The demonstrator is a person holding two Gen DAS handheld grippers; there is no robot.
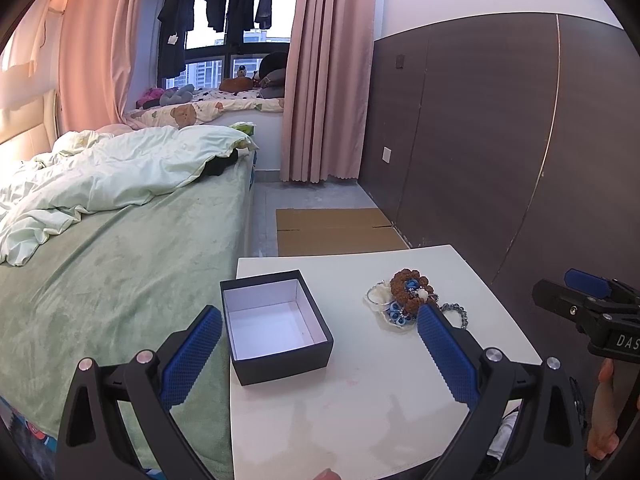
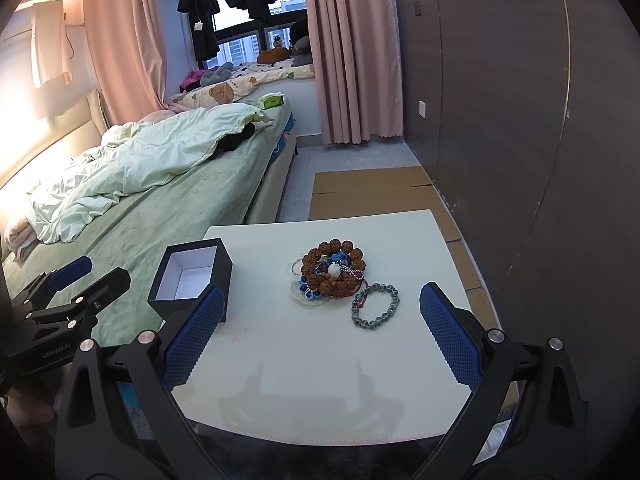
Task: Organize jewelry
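both tools gape wide, holding nothing — left tool (image 1: pixel 320 336) frames the box (image 1: pixel 276 326), right tool (image 2: pixel 320 316) the jewelry (image 2: pixel 334 274).

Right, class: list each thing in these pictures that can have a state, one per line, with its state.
Box: open, no lid, empty, upright on the table.
Brown bracelet: on top of the jewelry pile, not in the box.
Grey bracelet: flat on the table beside the pile.
Left gripper: open, holding nothing.
Right gripper: open, holding nothing.
Curtains: drawn apart.
Bed: unmade, duvet rumpled.
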